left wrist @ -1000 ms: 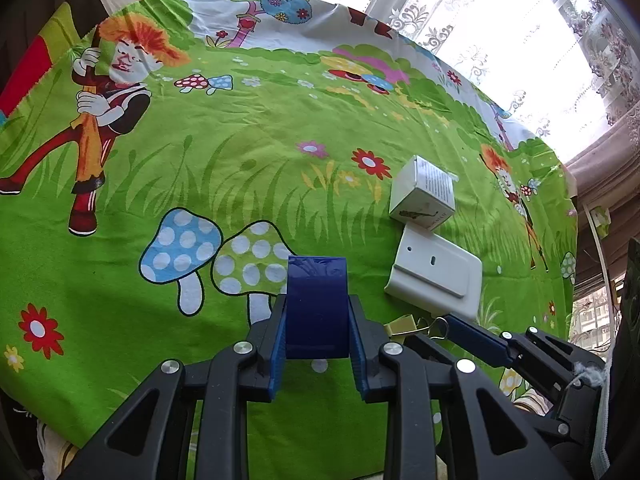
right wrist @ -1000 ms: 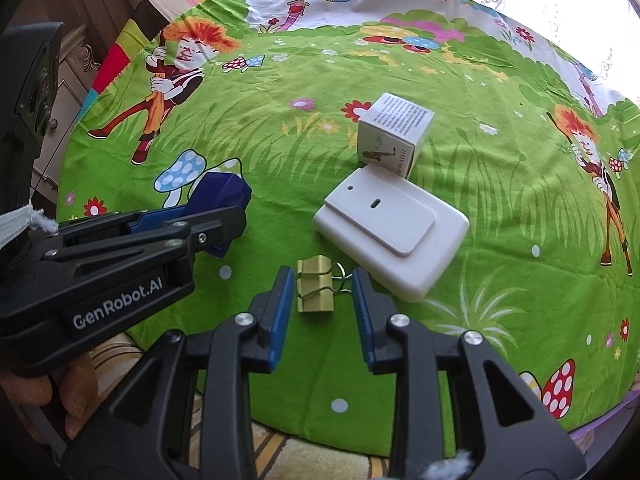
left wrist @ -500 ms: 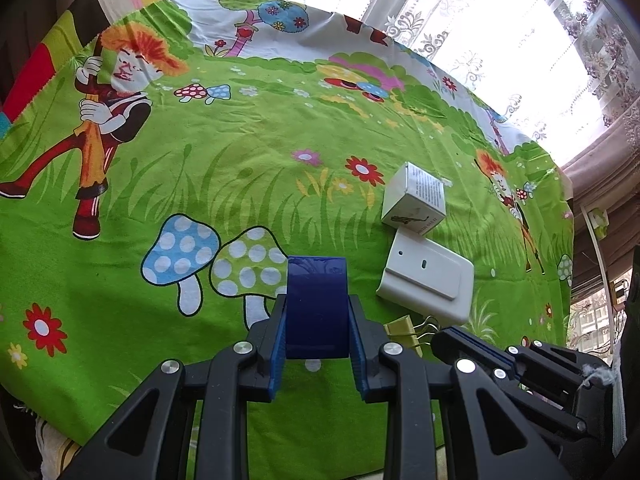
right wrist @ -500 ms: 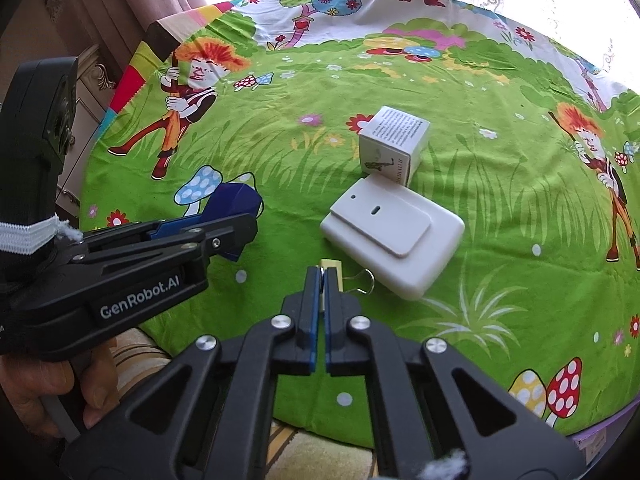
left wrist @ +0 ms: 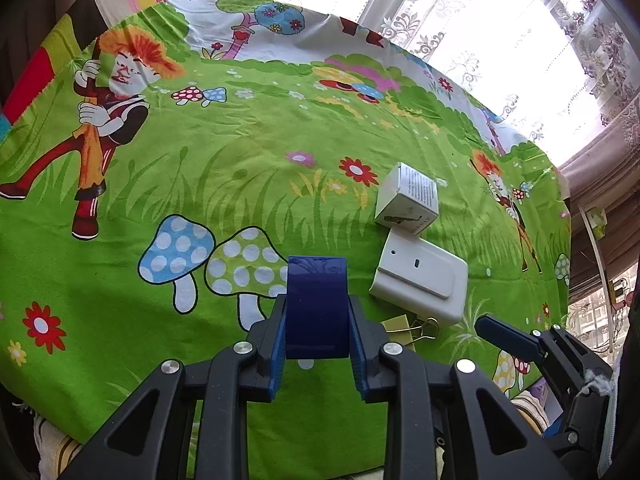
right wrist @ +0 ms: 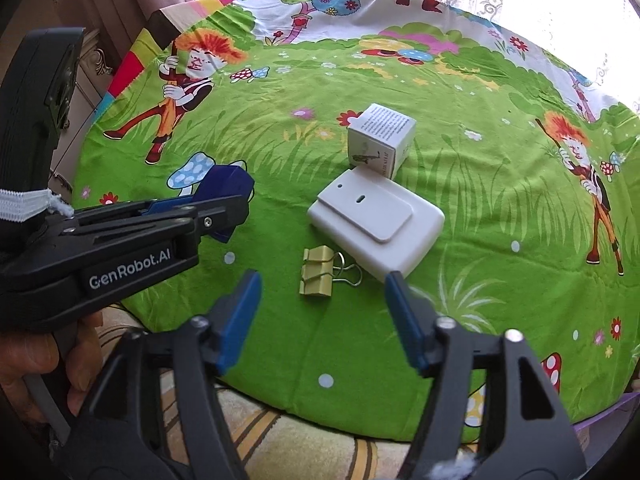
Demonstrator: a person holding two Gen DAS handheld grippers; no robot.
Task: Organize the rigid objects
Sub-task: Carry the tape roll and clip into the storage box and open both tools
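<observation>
The right tool (right wrist: 322,306) has let go: half a second back its blue pads were pressed together on the gold binder clip (right wrist: 317,277), and now they are spreading wide, with the clip lying free on the cloth beyond the tips, nothing pinched. A second ago the same clip sat between half-spread pads, so it has been gripped and set down in that short span. It rests just beside the near corner of the flat white case (right wrist: 376,226), its wire handles reaching toward that corner. From the left wrist view the clip (left wrist: 412,328) peeks out from behind the left tool's right finger, and one blue-tipped finger of the right tool (left wrist: 506,334) pokes in from the right.

The left tool (left wrist: 317,320) has not changed. It stays clamped on the dark blue block (left wrist: 316,308), which stands up between its pads just as before. In the right wrist view that block (right wrist: 224,188) is held above the mushroom print, and a hand (right wrist: 36,364) grips the left tool's handle at the lower left.

Behind the case stands a small white printed box (right wrist: 380,140), touching or nearly touching the case's far edge.

The counter is covered by a bright green cartoon tablecloth (left wrist: 240,160), with mushrooms, flowers and orange-haired figures. Daylight comes through lace curtains (left wrist: 500,20) along the far side, heavier drapes hang at the right, and a carved pale cabinet (right wrist: 86,80) shows at the left.
</observation>
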